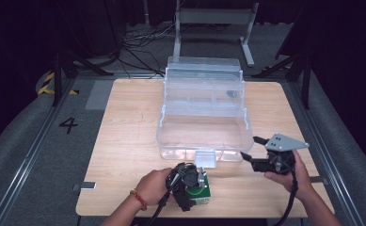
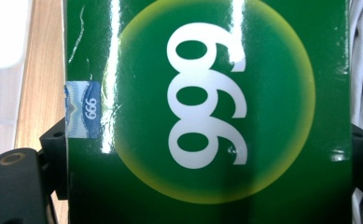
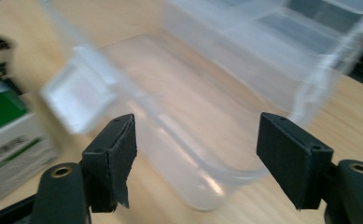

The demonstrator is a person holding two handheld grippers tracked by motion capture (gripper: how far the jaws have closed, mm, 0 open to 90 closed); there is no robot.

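Observation:
A glossy green carton (image 1: 203, 194) with a white "999" in a yellow circle stands at the table's front edge. My left gripper (image 1: 194, 183) comes at it from the left. In the left gripper view the carton (image 2: 207, 107) spans the whole gap, and both black jaws press on its sides. My right gripper (image 1: 251, 147) hovers open by the front right corner of a clear plastic organiser box (image 1: 171, 141), whose lid and tiered trays stand open. In the right gripper view the gripper (image 3: 195, 158) holds nothing, with the blurred box wall (image 3: 216, 175) beyond it and the carton (image 3: 2, 121) at left.
The box's white front latch (image 1: 206, 159) sticks out toward the carton. The wooden table (image 1: 124, 141) has bare room on its left half. Behind it stand a metal frame (image 1: 213, 19), floor cables and black tripod legs at both sides.

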